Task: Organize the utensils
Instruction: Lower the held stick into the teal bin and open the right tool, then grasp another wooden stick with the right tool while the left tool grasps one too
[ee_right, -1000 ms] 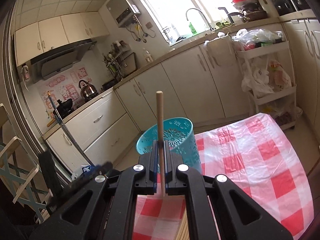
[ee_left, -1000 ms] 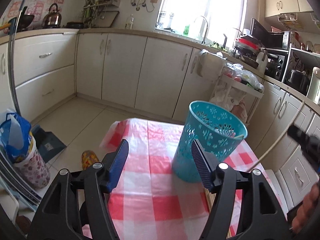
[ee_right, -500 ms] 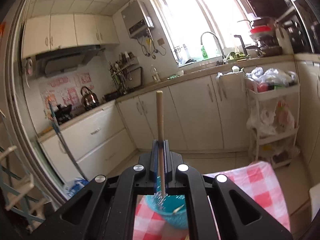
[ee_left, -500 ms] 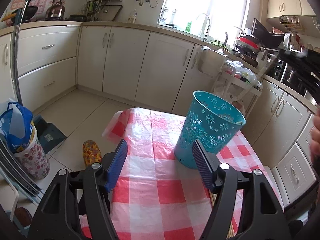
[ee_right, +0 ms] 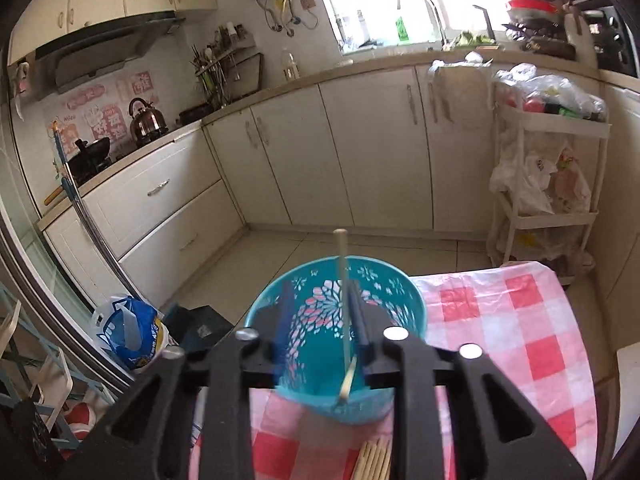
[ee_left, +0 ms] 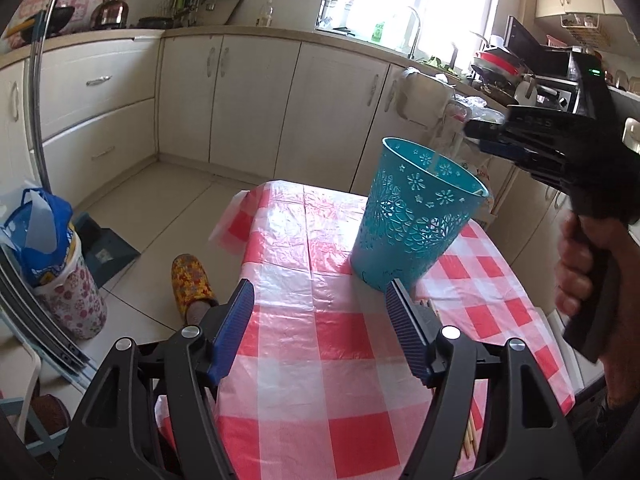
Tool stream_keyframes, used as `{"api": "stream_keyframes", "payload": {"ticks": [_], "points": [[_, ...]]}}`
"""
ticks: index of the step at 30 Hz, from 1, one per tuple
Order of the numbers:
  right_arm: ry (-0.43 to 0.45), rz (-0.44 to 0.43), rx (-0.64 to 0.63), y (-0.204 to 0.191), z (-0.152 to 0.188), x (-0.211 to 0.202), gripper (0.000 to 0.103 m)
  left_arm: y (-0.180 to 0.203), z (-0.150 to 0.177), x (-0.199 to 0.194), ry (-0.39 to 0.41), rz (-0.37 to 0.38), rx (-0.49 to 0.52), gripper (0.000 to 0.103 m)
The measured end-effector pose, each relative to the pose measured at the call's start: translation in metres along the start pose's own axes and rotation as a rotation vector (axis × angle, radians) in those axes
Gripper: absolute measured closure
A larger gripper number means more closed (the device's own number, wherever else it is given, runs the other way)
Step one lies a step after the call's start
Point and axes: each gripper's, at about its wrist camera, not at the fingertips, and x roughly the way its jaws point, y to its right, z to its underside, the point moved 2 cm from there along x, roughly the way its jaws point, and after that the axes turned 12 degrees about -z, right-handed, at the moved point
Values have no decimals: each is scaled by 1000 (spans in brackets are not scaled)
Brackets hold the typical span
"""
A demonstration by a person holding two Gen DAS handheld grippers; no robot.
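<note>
The right tongs (ee_right: 320, 312) hang over the teal basket (ee_right: 416, 312) on the checked counter (ee_right: 520, 320), jaws just parted and blurred; a second ago they pinched the chopstick (ee_right: 342, 280), now loose between them, its lower end in the basket. Left tongs (ee_left: 320, 328) stand spread and empty. The chopstick bundle (ee_right: 374, 460) is cut off.
</note>
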Motion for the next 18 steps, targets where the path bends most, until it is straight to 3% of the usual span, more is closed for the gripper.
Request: {"api": "stream_keyframes", "payload": {"ticks": [8, 12, 18], "points": [[-26, 30, 17, -16, 76, -63, 73, 7, 8, -31, 20, -15, 34, 34], [-76, 56, 85, -2, 119, -78, 73, 14, 11, -48, 30, -7, 59, 32], [-113, 90, 167, 19, 158, -90, 73, 22, 15, -70, 50, 2, 82, 30]]}}
